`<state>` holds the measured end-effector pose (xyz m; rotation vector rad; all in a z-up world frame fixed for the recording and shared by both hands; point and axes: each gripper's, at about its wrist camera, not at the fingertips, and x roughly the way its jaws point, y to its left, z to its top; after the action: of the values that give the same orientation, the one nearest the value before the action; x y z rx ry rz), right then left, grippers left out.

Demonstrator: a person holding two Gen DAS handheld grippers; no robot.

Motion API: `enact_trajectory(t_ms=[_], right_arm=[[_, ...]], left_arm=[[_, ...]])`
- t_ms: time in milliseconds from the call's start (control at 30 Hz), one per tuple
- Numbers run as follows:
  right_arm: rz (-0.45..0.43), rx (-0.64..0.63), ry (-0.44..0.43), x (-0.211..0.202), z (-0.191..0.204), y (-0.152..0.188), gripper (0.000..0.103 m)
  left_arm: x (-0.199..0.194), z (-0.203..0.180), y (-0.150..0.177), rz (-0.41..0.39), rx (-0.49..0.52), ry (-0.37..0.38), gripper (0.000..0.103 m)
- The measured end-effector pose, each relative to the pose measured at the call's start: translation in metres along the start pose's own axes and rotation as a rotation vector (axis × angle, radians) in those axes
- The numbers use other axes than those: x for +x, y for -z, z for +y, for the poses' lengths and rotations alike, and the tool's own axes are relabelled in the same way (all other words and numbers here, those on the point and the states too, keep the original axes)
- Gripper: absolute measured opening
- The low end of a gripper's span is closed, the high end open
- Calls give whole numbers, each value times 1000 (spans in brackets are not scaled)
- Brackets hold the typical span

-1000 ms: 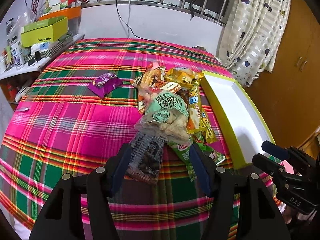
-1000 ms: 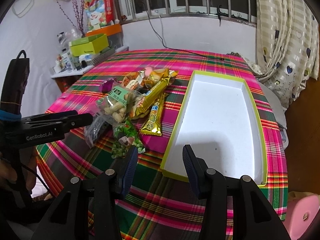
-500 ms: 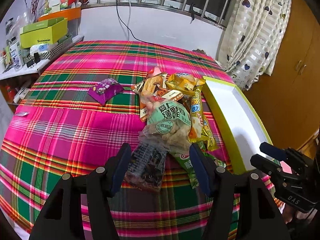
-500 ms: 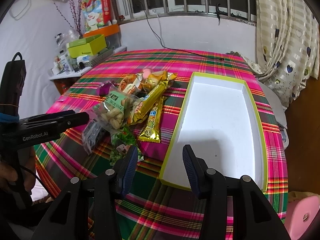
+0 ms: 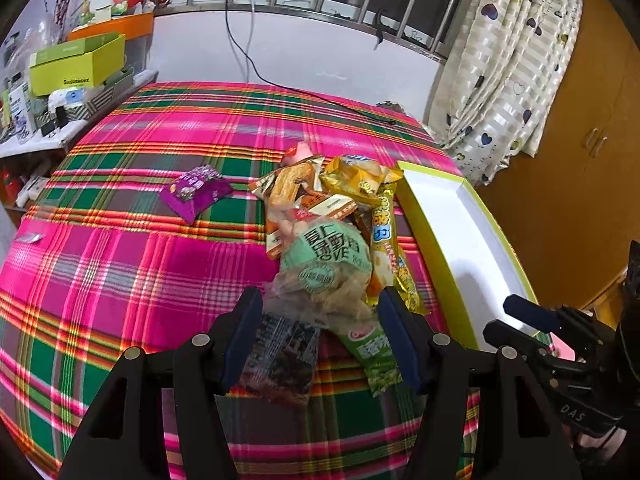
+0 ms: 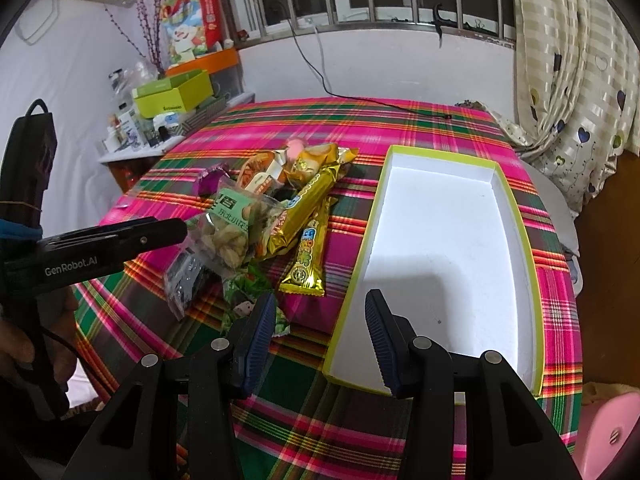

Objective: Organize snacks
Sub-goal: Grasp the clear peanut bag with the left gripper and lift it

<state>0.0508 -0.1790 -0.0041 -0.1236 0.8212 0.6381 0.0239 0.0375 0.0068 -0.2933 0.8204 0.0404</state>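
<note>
A heap of snack packets lies on the plaid tablecloth. It holds a pale green bag of puffs, golden bars, a clear dark bag and a green packet. A purple packet lies apart to the left. Right of the heap stands a white box with a lime rim, nothing inside. My left gripper hovers open over the heap's near end. My right gripper hangs open above the box's near left corner.
A black cable runs across the cloth's far side. A cluttered shelf with a lime box is at the left. Curtain and wooden cabinet stand at the right, with a pink stool below. A person's hand holds the left gripper.
Both views have drifted only slightly, with the heap and box sitting a little lower in the picture. The jaws keep the same width and no packet has moved.
</note>
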Motion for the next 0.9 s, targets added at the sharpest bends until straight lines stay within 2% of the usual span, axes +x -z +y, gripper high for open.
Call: enact_trajectory(t_ms=[467, 700, 900], right_arm=[[7, 23, 9, 9, -9, -4, 45], [13, 36, 3, 17, -12, -11, 45], [19, 42, -10, 28, -9, -20, 45]], left_arm=[[35, -16, -16, 35, 59, -18, 61], [50, -14, -19, 53, 60, -52, 61], [55, -11, -17, 49, 67, -53, 61]])
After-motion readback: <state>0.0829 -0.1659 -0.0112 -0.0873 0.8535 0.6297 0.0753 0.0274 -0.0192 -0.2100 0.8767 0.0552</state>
